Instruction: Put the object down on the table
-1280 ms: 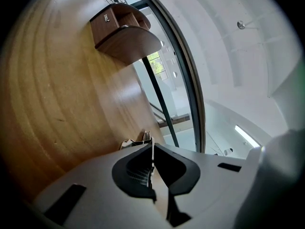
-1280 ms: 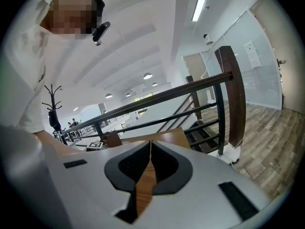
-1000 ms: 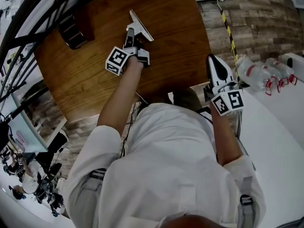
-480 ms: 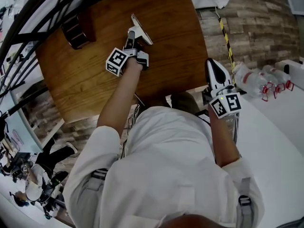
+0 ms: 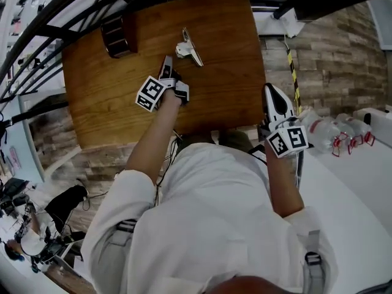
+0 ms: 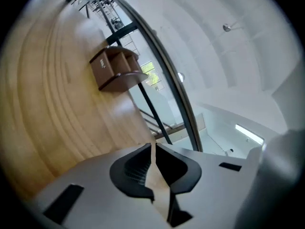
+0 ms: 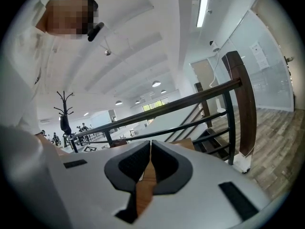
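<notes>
Since the metal object (image 5: pixel 188 48) rests on the tabletop (image 5: pixel 110 103), upper centre, draw away without nudging it. Left gripper (image 5: pixel 166 62) and right gripper (image 5: pixel 270 90) jaws are together, empty.

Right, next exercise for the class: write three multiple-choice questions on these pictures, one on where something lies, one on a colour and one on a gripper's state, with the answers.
1. Where does the metal clip lie?
A) on the wooden table
B) on the floor
C) on a shelf

2. What colour is the clip?
A) red
B) silvery
C) green

3. How stands the left gripper?
A) wide open
B) shut on the clip
C) shut and empty

Answers:
1 A: the head view shows the clip lying on the wood.
2 B: it shines like pale metal.
3 C: the left gripper view shows the jaws together with nothing between them.
</notes>
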`<state>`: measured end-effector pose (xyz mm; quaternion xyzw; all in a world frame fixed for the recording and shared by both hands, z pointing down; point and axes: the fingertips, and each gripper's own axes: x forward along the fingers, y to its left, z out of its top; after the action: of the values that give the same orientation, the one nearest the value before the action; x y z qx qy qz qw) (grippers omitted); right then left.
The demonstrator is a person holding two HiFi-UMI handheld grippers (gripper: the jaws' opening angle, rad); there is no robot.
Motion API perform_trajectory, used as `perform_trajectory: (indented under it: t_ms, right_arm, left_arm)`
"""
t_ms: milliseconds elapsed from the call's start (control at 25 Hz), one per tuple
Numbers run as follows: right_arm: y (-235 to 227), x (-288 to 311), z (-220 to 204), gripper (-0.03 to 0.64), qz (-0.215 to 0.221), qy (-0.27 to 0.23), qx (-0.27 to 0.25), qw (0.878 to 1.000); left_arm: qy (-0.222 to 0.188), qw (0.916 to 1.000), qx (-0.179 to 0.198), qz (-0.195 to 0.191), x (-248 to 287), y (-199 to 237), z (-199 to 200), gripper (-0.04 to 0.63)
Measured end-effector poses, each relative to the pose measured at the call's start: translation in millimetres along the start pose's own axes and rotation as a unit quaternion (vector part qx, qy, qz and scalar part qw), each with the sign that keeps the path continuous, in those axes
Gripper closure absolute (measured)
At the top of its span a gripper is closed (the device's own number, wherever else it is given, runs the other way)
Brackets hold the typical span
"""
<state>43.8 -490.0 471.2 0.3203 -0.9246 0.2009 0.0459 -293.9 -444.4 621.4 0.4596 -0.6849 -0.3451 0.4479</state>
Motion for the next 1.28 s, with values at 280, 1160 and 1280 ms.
perform_trajectory:
  t_ms: [280,1160,1280]
  right_arm:
    - [14,-3,32,0.589,0.073,-0.022,-0.012,0.997]
    - [165,-88,50,0.591,0.255,-0.059,-0.101,0.960]
    - [189,-102,52,0.591,0.253,-0.058,-0.116,0.959]
  left_arm:
    - [-0.055,0.9743,0.192,-0.104,-84,-118,34,0.581]
    - [-0.074,0.8503,0.504,-0.131,-347,-235,-44,0.581]
    - [-0.075,0.8425,0.513,-0.145,-370,-232,-36,0.581]
